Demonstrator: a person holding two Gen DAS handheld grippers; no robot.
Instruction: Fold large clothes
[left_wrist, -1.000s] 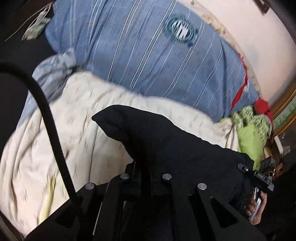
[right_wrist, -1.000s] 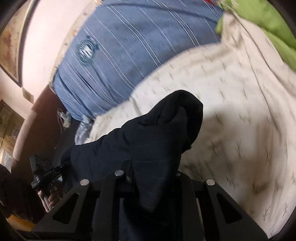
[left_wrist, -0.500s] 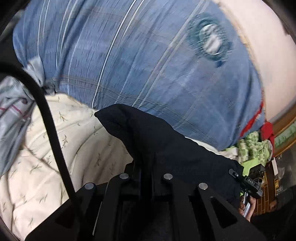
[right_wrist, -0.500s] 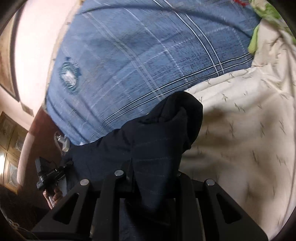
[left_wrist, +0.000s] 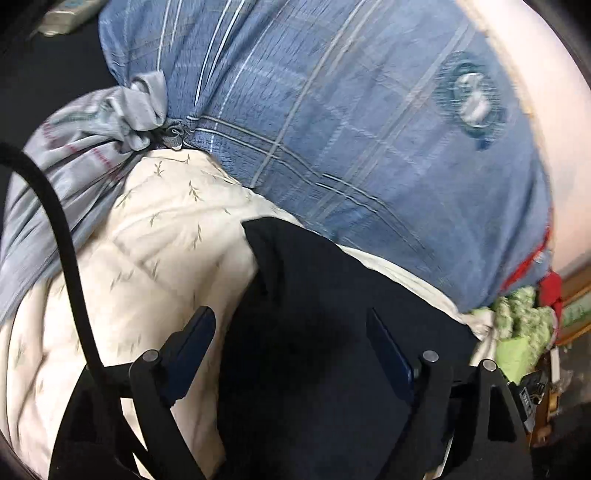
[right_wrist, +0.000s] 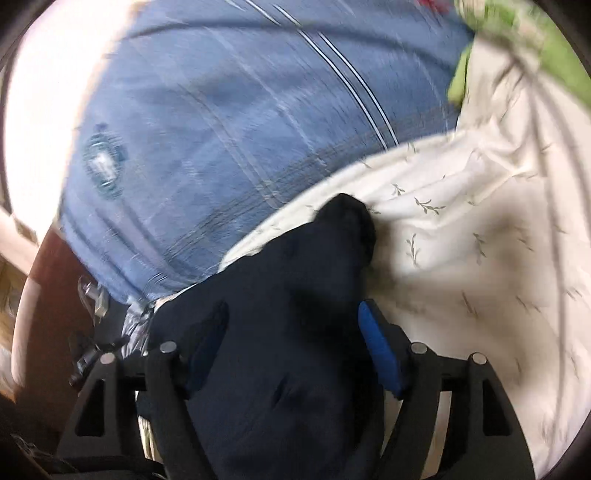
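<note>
1. A dark garment (left_wrist: 332, 314) is laid on a cream sheet (left_wrist: 166, 240) printed with small leaves, on a bed.
2. The left claw (left_wrist: 291, 332) is seen opening, its pads spread either side of the cloth without pressing it.
3. The right claw (right_wrist: 291, 325) is likewise opening over the garment's other end.
4. A blue striped pillow (left_wrist: 351, 129) is seen beyond, with green cloth (left_wrist: 517, 332) beside it.

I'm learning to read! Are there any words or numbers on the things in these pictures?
No words can be read.
Round badge on the blue striped cover: too blurred to read.
Dark garment: no writing shows.
Cream sheet: only little leaf prints.
</note>
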